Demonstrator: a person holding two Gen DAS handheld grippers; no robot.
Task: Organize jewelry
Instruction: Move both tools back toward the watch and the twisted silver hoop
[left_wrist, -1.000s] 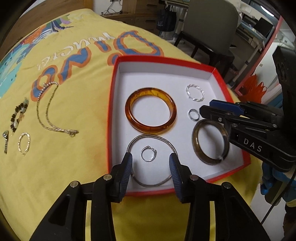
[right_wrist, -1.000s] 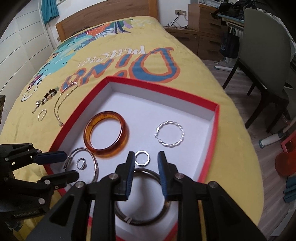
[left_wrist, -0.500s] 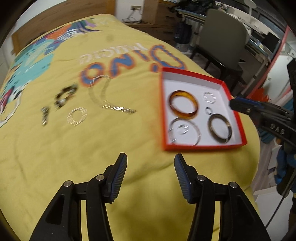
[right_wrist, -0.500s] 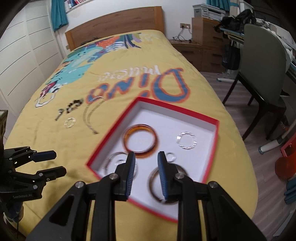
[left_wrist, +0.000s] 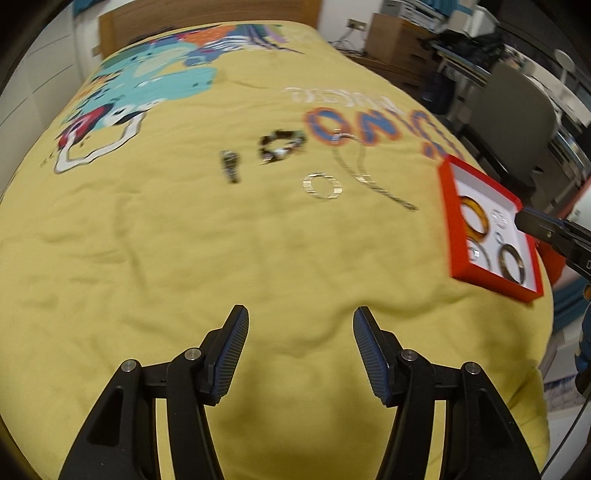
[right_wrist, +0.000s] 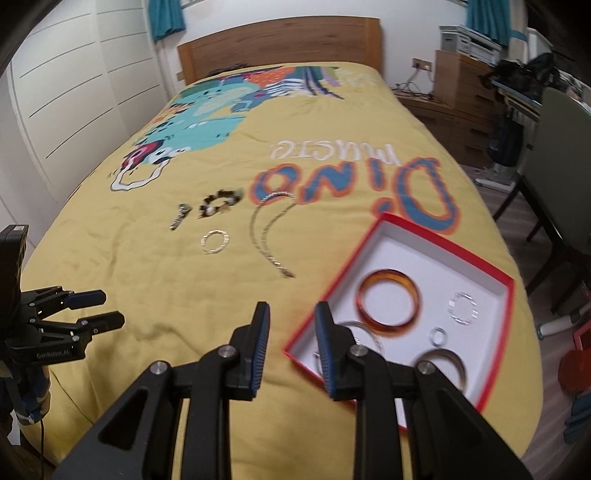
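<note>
We see the left tool (left_wrist: 301, 325) at the bottom centre of its own view, jaws spread wide over bare yellow bedspread (left_wrist: 184, 258) and holding nothing. The right tool (right_wrist: 291, 328) sits low in the middle of its view, jaws parted by a narrower gap, also empty, its right finger overlapping the near corner of the red box (right_wrist: 511, 295).

We count four loose pieces lying on the bedspread in the middle of the right wrist view: one small dark pendant-like piece (right_wrist: 180, 217) furthest left, one beaded bracelet (right_wrist: 221, 203) just right of it, one thin silver bangle (right_wrist: 215, 242) below those two, and one long chain necklace (right_wrist: 267, 236) looped toward the box.

Inside the box, in the lower right of that view, we count six pieces: one amber bangle (right_wrist: 388, 301), one twisted silver bangle (right_wrist: 462, 308), one small silver ring (right_wrist: 437, 336), one dark bangle (right_wrist: 445, 365), and one thin silver bangle at the near corner with a small ring inside it, both partly hidden by the tool's finger.

In the left wrist view the box lies at the right edge, well apart from the left tool. Both views are motion-blurred.
</note>
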